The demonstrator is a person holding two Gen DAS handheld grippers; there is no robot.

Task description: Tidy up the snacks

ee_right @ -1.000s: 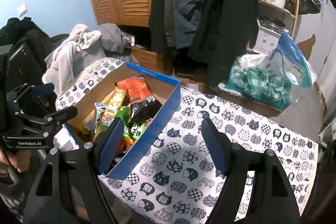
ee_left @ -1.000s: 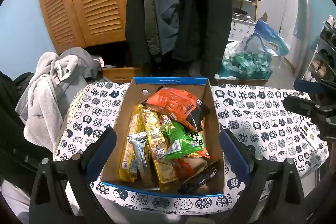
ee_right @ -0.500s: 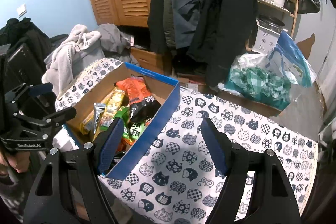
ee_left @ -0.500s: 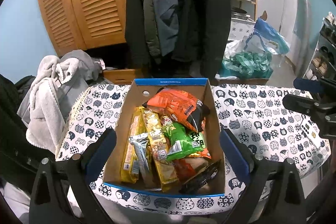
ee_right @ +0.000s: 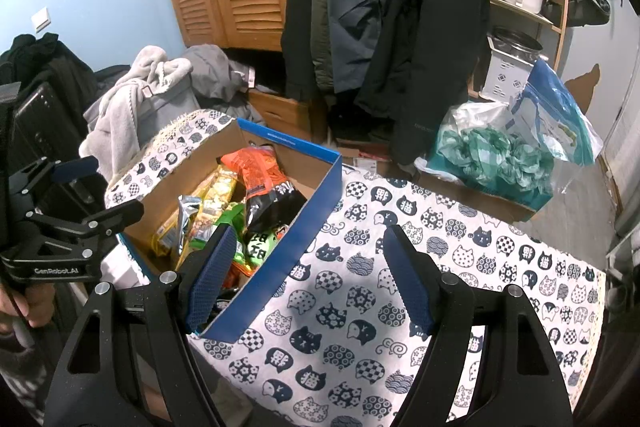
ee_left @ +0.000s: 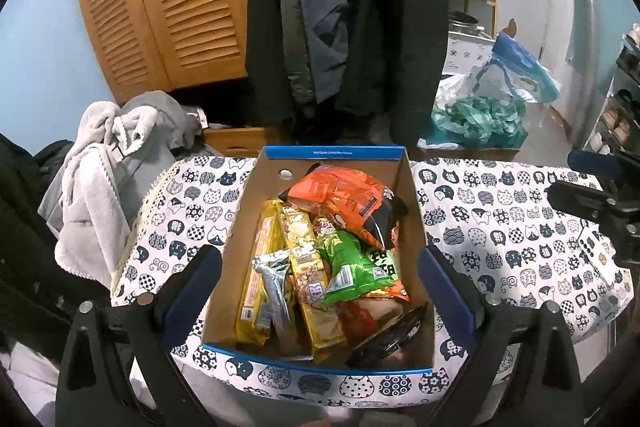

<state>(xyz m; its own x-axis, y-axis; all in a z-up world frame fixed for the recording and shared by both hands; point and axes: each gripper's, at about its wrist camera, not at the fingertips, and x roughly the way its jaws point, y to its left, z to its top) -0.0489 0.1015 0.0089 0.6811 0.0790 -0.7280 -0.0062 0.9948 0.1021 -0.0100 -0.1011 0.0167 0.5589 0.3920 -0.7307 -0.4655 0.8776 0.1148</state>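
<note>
A blue-rimmed cardboard box (ee_left: 248, 227) stands on the cat-print tablecloth (ee_left: 500, 227), full of snacks: an orange bag (ee_left: 344, 193), a green bag (ee_left: 352, 263), long yellow packs (ee_left: 304, 267), a silver packet (ee_left: 276, 287) and a dark packet (ee_left: 390, 339). My left gripper (ee_left: 320, 275) is open and empty, hovering above the box with a finger on each side. My right gripper (ee_right: 308, 271) is open and empty over the cloth by the box's (ee_right: 288, 255) right wall. The left gripper also shows in the right wrist view (ee_right: 80, 187).
Grey clothes (ee_left: 104, 163) are piled left of the table. Dark coats (ee_left: 344, 11) hang behind, before a wooden louvred wardrobe (ee_left: 160, 3). A bag of green plastic (ee_left: 480, 115) lies at the back right. The tablecloth (ee_right: 440, 247) stretches right of the box.
The left wrist view has shifted slightly, so the box sits a little lower and nearer. Both grippers stay open and empty; the snacks have not moved.
</note>
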